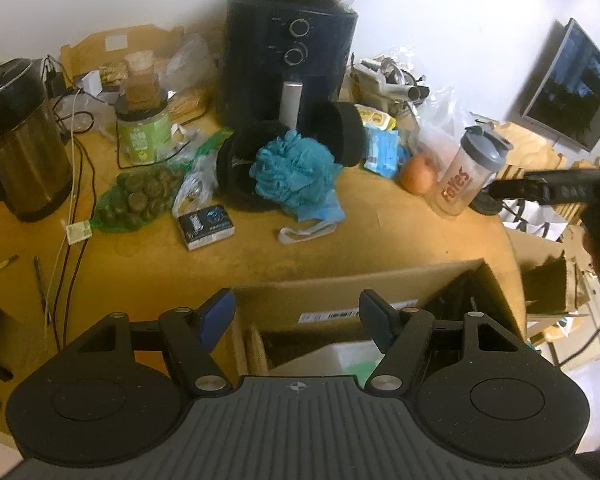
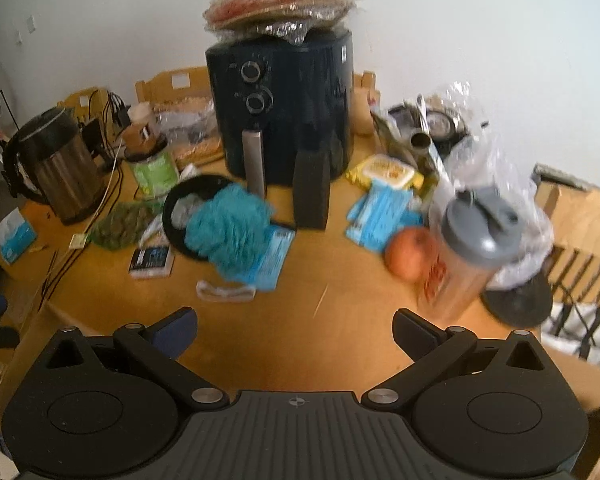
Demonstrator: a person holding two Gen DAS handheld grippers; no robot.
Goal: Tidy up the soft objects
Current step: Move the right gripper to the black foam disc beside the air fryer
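Right wrist: both grippers' jaws spread, bare table (image 2: 340,320) edge before blue loofah (image 2: 228,228).

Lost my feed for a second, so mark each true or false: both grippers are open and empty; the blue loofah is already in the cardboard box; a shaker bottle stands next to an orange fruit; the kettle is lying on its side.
1. Both the left gripper and right gripper are open and empty. True.
2. The blue loofah is in the cardboard box. False: it rests on the table, in front of the air fryer.
3. The shaker bottle stands beside the orange fruit. True.
4. The kettle lies on its side. False: it stands upright.
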